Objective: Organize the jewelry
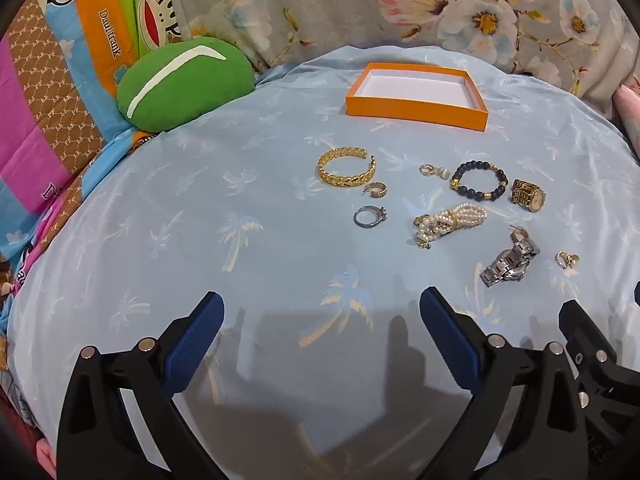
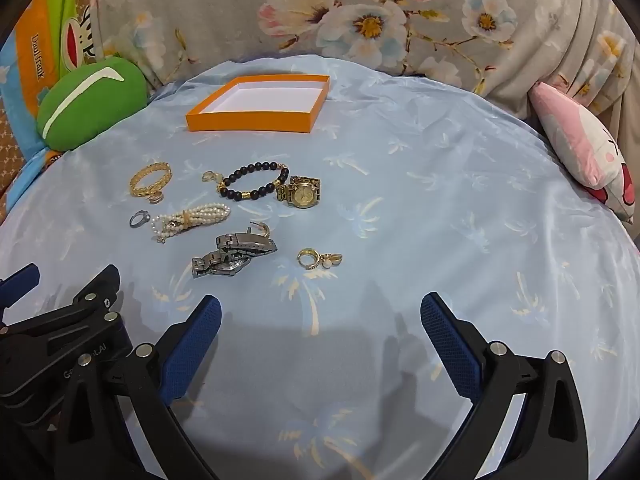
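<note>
Your left gripper point(image 1: 320, 322) and right gripper point(image 2: 320, 322) hover spread wide and empty over jewelry scattered near an orange box point(image 2: 256, 104).

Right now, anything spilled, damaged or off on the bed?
Nothing damaged. All the jewelry lies loose on the blue sheet, and the orange box is empty. Only oddity: the silver watch lies crumpled on its side, with a hoop earring right against its band.
</note>
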{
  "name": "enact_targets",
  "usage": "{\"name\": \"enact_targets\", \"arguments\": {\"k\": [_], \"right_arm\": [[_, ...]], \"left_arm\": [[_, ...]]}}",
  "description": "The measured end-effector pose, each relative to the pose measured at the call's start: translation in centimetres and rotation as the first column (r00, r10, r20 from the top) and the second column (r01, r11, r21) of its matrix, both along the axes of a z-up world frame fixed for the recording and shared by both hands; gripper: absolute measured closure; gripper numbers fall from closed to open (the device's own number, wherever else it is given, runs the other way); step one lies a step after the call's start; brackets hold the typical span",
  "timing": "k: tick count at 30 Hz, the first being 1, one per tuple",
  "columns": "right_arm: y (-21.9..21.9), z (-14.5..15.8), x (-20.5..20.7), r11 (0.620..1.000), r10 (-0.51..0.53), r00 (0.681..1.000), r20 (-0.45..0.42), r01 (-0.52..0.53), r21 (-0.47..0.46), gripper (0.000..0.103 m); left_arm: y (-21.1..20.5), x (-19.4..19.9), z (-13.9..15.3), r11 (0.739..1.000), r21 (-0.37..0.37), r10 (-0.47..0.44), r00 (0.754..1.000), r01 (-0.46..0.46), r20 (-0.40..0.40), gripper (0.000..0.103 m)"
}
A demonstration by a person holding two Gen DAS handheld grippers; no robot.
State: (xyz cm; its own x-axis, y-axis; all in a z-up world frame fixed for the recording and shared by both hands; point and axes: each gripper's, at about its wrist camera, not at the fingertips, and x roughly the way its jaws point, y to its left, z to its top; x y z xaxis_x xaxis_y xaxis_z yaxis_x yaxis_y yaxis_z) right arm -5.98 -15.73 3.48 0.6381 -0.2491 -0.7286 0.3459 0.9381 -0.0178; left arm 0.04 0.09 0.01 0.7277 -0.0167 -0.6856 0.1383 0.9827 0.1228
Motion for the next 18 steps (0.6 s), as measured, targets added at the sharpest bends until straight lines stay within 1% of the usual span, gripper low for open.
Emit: {"name": "enact_targets", "arguments": {"k": [18], "right_arm": [[-0.12, 0.0, -0.01, 1.0, 0.0, 1.0, 0.006, 0.0, -0.01, 0.005]], "left_arm": [[-0.33, -0.4, 0.47, 1.0, 0.001, -0.002, 1.0, 0.002, 0.008, 0.008]]}}
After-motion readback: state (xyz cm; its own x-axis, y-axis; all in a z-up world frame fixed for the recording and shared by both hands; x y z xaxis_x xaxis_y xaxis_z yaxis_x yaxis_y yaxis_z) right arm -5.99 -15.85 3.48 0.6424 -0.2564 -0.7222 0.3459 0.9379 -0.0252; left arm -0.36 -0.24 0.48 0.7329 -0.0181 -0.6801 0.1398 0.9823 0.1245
